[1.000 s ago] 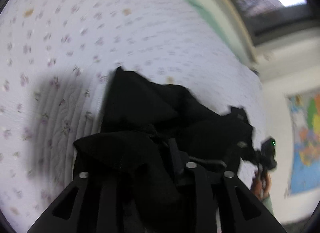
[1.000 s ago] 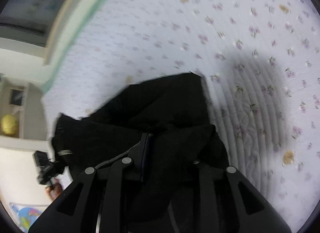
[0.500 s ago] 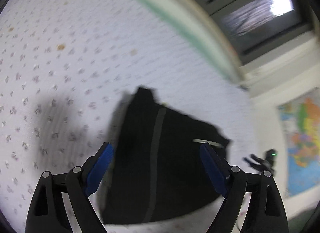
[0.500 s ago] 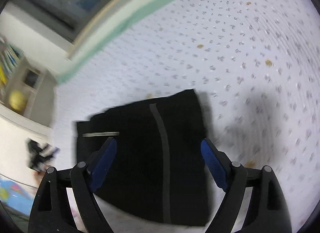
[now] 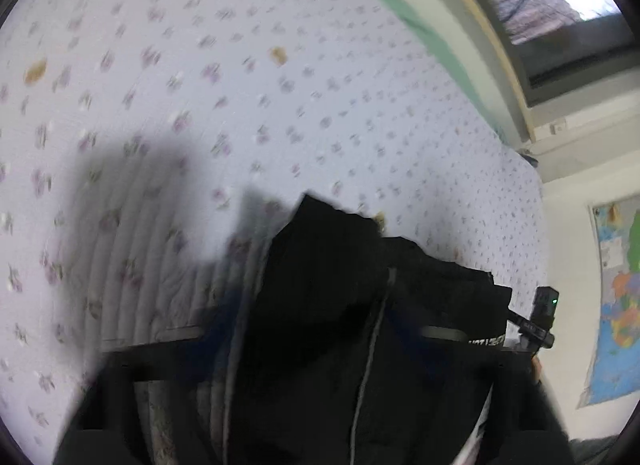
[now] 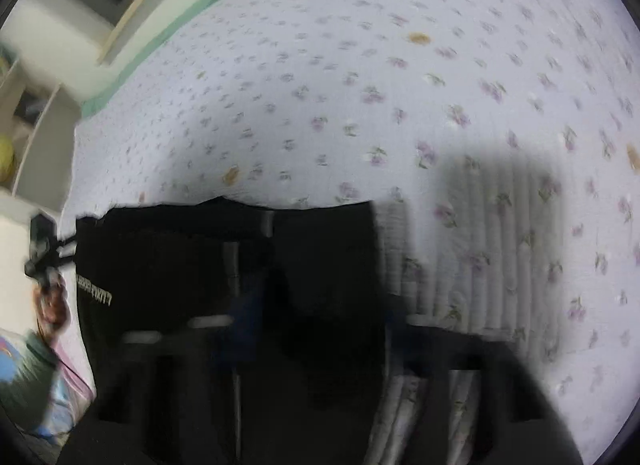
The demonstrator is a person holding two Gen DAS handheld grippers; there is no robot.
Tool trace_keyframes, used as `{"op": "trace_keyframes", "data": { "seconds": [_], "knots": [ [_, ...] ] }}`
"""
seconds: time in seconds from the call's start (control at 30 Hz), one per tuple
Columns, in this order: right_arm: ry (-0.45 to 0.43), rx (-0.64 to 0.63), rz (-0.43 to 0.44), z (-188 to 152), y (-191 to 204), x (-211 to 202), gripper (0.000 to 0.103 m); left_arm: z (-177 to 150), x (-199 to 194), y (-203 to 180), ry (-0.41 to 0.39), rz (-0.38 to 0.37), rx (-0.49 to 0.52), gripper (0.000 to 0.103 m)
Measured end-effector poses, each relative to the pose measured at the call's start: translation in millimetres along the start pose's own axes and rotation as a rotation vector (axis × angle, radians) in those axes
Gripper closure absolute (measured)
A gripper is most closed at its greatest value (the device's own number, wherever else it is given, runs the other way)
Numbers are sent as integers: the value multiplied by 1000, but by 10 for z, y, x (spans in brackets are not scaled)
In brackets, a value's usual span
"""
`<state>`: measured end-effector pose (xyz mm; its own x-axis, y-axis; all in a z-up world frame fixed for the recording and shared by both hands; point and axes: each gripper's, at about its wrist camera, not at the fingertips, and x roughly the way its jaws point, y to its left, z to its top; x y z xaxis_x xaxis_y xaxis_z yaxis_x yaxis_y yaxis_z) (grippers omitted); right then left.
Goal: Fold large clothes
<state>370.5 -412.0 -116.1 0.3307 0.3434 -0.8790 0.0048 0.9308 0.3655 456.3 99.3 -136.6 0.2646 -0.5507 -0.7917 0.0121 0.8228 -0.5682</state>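
Observation:
A black garment (image 5: 328,305) with a thin grey stripe and white lettering lies folded on the flowered quilt (image 5: 240,105). My left gripper (image 5: 312,329) is low over its left part. Its jaws are closing, the blue pads (image 5: 224,329) are blurred and still apart, and cloth lies between them. In the right wrist view the garment (image 6: 180,265) fills the lower left. My right gripper (image 6: 320,325) hangs over its right edge, jaws closing, pads smeared and apart, with cloth between them. Each view shows the other gripper beyond the garment: right (image 5: 538,321), left (image 6: 42,249).
The quilted bed cover (image 6: 400,85) stretches far around the garment, with a green band and pale board along its far edge (image 5: 420,33). A window (image 5: 560,5), a wall map (image 5: 616,305) and a shelf holding a yellow ball (image 6: 6,157) lie beyond it.
A second ago both grippers held the bunched garment. Half a second ago they stood wide open above it lying flat. Now both have come down onto it and their jaws have narrowed.

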Motion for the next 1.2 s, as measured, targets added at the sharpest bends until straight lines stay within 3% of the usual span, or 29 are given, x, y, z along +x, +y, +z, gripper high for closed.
{"op": "trace_keyframes", "data": {
  "seconds": [0.07, 0.17, 0.27, 0.4, 0.53, 0.63, 0.73, 0.8, 0.83, 0.93, 1.0, 1.07, 1.13, 1.2],
  "knots": [
    [-59, -59, -61, -68, 179, -206, 78, -21, -33, -83, -16, 50, 18, 85],
    [-142, -84, -105, -95, 353, -563, 81, -76, -368, -204, -96, 12, 20, 89],
    [-223, -132, -151, 71, 543, -893, 82, 47, -666, -372, -184, -21, 37, 90],
    [-279, -173, -212, 444, 688, -902, 82, 346, -679, -472, -255, 32, 29, 91],
    [-188, -135, -253, 635, 507, -372, 82, 504, -147, -253, -188, 144, -24, 91],
    [-41, -88, -236, 585, 280, 264, 83, 443, 313, -41, -103, 203, -52, 91],
    [1, -40, -203, 493, 160, 482, 76, 367, 514, 99, -74, 208, -84, 81],
    [-2, 0, -194, 501, 82, 443, 60, 358, 478, 160, -73, 173, -107, 75],
    [-2, 29, -193, 511, 29, 395, 58, 361, 422, 179, -69, 160, -117, 66],
    [-44, 89, -160, 505, -13, 79, 57, 350, 112, 187, -89, 130, -115, 56],
    [-117, 98, -139, 442, 52, -330, 57, 277, -226, 70, -122, 129, -66, 53],
    [-170, 84, -119, 338, 208, -650, 54, 175, -492, -99, -150, 174, 3, 50],
    [-209, 49, -70, 164, 463, -958, 45, -28, -722, -383, -162, 181, 97, 43],
    [-210, 11, -10, -28, 746, -1072, 24, -237, -816, -610, -156, 174, 168, 40]
  ]
}}
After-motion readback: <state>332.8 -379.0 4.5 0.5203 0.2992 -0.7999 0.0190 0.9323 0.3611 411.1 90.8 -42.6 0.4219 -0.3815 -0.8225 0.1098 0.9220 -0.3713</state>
